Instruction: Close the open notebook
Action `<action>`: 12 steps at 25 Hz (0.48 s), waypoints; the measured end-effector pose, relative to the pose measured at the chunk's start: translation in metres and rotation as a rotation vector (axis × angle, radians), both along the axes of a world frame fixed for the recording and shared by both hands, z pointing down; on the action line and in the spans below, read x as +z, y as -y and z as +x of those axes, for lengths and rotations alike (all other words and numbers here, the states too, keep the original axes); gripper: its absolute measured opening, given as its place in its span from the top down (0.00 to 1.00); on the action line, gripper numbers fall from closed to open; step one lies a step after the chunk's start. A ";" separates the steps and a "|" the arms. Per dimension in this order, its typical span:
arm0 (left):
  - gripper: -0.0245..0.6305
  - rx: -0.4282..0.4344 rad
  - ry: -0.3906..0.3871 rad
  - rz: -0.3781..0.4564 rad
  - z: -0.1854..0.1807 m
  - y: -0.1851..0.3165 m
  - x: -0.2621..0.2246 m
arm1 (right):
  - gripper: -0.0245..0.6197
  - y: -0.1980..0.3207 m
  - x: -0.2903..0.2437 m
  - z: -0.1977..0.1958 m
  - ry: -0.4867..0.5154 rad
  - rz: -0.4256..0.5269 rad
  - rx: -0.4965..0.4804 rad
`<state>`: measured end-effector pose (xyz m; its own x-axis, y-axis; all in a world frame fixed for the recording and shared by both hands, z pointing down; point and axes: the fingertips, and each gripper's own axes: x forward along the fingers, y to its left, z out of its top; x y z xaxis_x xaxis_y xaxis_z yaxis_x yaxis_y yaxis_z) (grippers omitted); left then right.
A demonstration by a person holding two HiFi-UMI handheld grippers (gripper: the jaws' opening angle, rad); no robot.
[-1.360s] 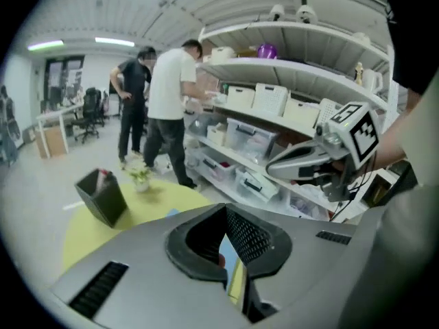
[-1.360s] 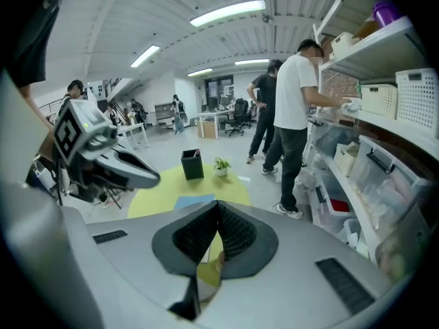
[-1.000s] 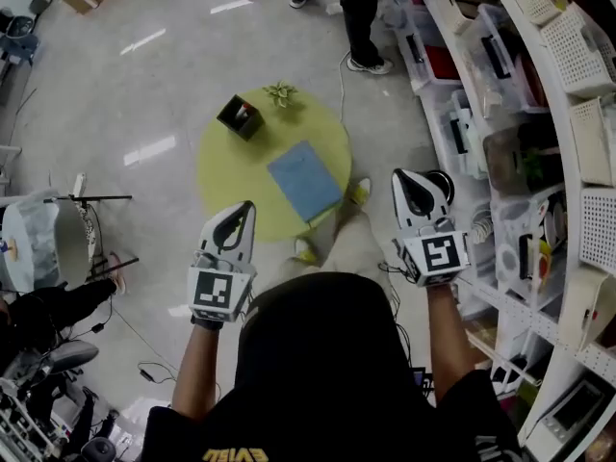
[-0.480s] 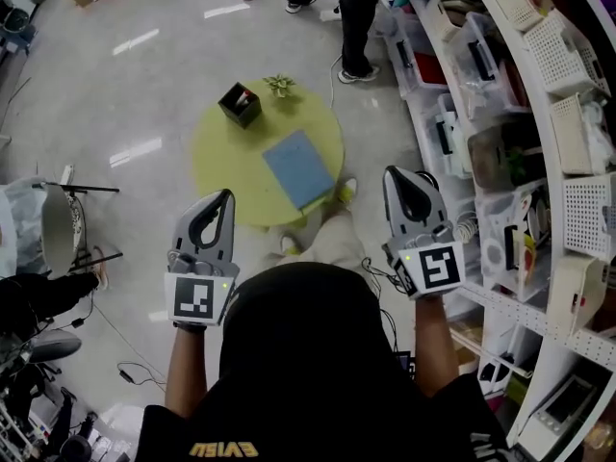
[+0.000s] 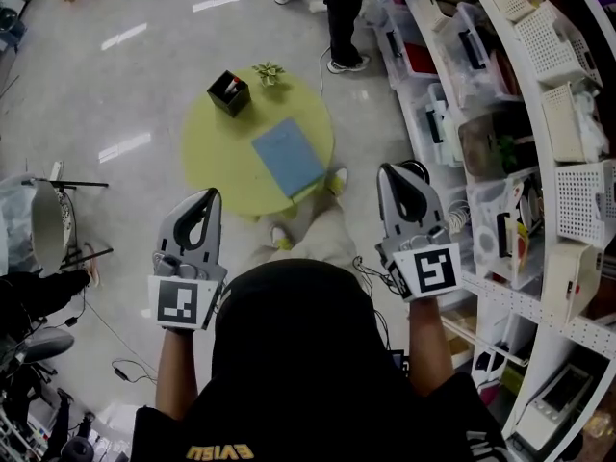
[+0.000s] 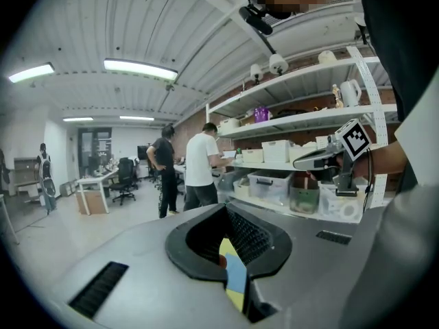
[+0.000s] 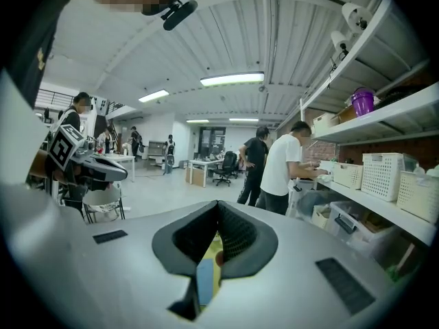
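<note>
A blue notebook (image 5: pixel 288 156) lies flat with its cover shut on the round yellow-green table (image 5: pixel 219 157), far below and ahead of me. Both grippers are held up high near my head, well away from the table. My left gripper (image 5: pixel 206 198) is shut with nothing in it, and so is my right gripper (image 5: pixel 397 171). In the left gripper view the shut jaws of the left gripper (image 6: pixel 225 208) frame a sliver of the notebook (image 6: pixel 235 278). The right gripper (image 7: pixel 218 204) likewise shows a strip of the notebook (image 7: pixel 204 279) through its gap.
A black box (image 5: pixel 229 92) and a small plant (image 5: pixel 269 73) stand at the table's far edge. Shelves with plastic bins (image 5: pixel 500 114) curve along the right. People's legs (image 5: pixel 337 17) stand beyond the table. A chair (image 5: pixel 48 224) sits at the left.
Both grippers have lifted and drawn back toward my head, the left one drifting further left. The table and notebook sit higher in the head view. The jaws stayed shut.
</note>
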<state>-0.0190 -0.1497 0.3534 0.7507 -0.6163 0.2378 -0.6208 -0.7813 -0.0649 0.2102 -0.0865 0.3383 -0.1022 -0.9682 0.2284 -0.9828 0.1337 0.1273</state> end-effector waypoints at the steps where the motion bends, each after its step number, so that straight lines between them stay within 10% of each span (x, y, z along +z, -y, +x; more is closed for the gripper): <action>1: 0.94 0.003 -0.005 0.001 0.002 -0.001 -0.002 | 0.96 -0.001 0.000 -0.001 0.000 0.003 -0.003; 12: 0.94 0.004 -0.012 -0.021 -0.001 -0.012 -0.003 | 0.96 -0.007 -0.005 -0.009 -0.002 0.029 -0.009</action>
